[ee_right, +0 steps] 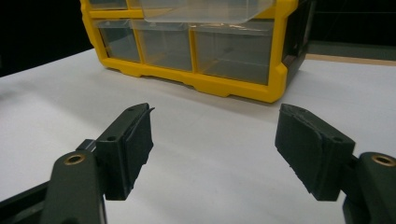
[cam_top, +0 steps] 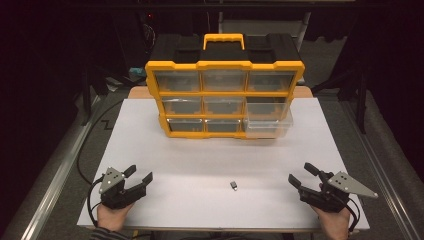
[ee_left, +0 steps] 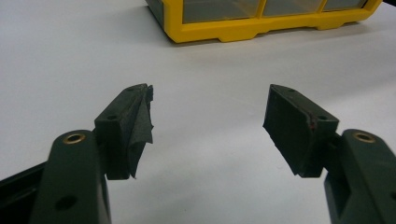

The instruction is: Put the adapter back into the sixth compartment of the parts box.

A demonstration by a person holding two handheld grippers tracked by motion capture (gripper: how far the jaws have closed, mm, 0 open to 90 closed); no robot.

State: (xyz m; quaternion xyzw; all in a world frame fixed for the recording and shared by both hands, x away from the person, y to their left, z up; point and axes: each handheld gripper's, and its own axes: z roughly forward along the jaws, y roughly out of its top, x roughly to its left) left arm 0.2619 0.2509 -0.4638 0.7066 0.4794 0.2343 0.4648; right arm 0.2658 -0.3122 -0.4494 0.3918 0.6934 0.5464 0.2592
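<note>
black jaws wide apart, small dark part lying between the two grippers

white sheet covers the worktop point(cam_top: 190, 150), and both grippers rest low at its near edge. the left gripper point(cam_top: 138, 178) is held in a hand point(cam_top: 112, 216) with a striped sleeve cuff; its jaws stand wide with nothing between them. in the left gripper view point(ee_left: 208, 122) only bare white surface lies in the gap, and a loose flap of black pad material hangs off the inner face of one jaw. the right gripper point(cam_top: 302, 175) is held in the other hand point(cam_top: 334, 223), and its jaws too are spread wide and grip nothing; the right gripper view point(ee_right: 212, 140) shows plain worktop in the gap.

a small dark rectangular part point(cam_top: 233, 185) lies flat on the worktop between the two grippers, well apart from each and nearer the right jaws than the left.

ahead of both pairs of jaws stands a yellow-framed plastic organiser with clear drawers and a yellow carry handle point(cam_top: 225, 95). one clear drawer at its lower right point(cam_top: 267, 117) is pulled out of the frame, overhanging the row below; in the right gripper view it juts forward well beyond the jaws point(ee_right: 205, 9).
</note>
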